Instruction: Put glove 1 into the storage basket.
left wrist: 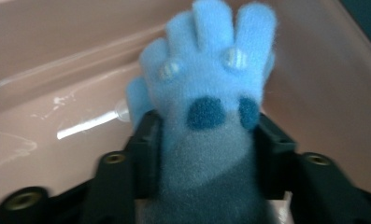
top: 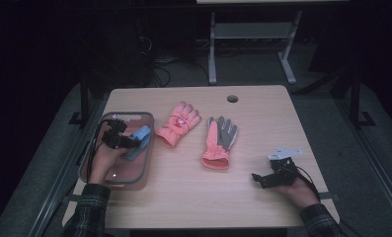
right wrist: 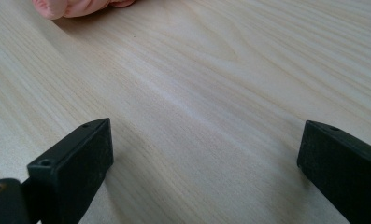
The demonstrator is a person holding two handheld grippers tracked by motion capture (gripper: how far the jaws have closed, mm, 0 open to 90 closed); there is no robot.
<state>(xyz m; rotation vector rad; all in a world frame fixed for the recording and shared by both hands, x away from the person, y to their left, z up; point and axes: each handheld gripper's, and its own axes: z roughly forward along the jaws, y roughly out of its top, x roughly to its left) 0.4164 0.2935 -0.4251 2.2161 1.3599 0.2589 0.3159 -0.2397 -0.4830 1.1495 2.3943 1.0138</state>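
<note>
A fuzzy light-blue glove (top: 139, 140) (left wrist: 206, 102) with dark blue spots is clamped between the jaws of my left gripper (top: 126, 139) (left wrist: 204, 140), held over the pink plastic bin (top: 134, 177) (left wrist: 57, 56) at the table's left side. Two salmon-pink gloves lie on the table: one back-up (top: 178, 123) near the bin, one palm-up with a grey palm (top: 218, 142) in the middle, whose cuff shows at the top of the right gripper view (right wrist: 73, 7). My right gripper (top: 257, 179) (right wrist: 206, 154) rests low over bare wood at the front right, jaws wide apart, nothing between them.
The wooden table (top: 243, 207) has a round cable hole (top: 232, 98) near its far edge. A grey metal stand (top: 253, 34) and cables sit on the dark floor beyond. Bare wood stretches between the right gripper and the grey-palmed glove.
</note>
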